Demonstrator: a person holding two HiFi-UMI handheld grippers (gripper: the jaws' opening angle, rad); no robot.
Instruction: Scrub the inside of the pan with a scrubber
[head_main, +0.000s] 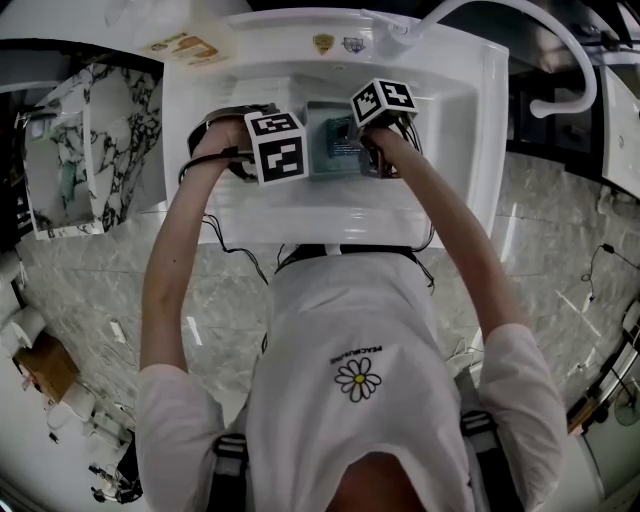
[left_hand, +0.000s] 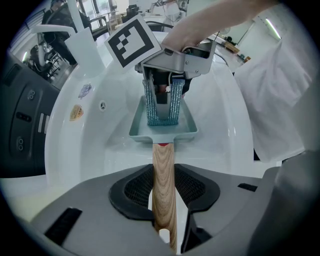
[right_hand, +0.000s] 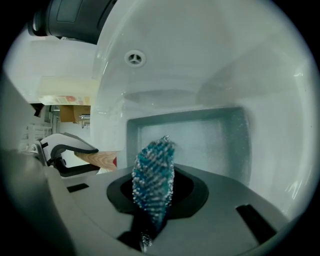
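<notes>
The pan (left_hand: 190, 131) lies low in the white sink (left_hand: 100, 145) and looks like a stiff and rather light metal piece, so it probably slides on the smooth sink if nobody holds it. The best place to take it is the handle (left_hand: 163, 185), and the left tool (left_hand: 164, 197) is clamped on it there, with the wood pressed between both pads. The pan is a shallow rectangle, pale grey-green with a faintly speckled bottom, and has a red collar where the light wooden handle joins. The scrubber (right_hand: 154, 177) is a soft, springy bundle of blue and silver mesh. The right tool (right_hand: 155, 200) pinches it tightly and holds it inside the pan, at the bottom or just above; I cannot tell which
</notes>
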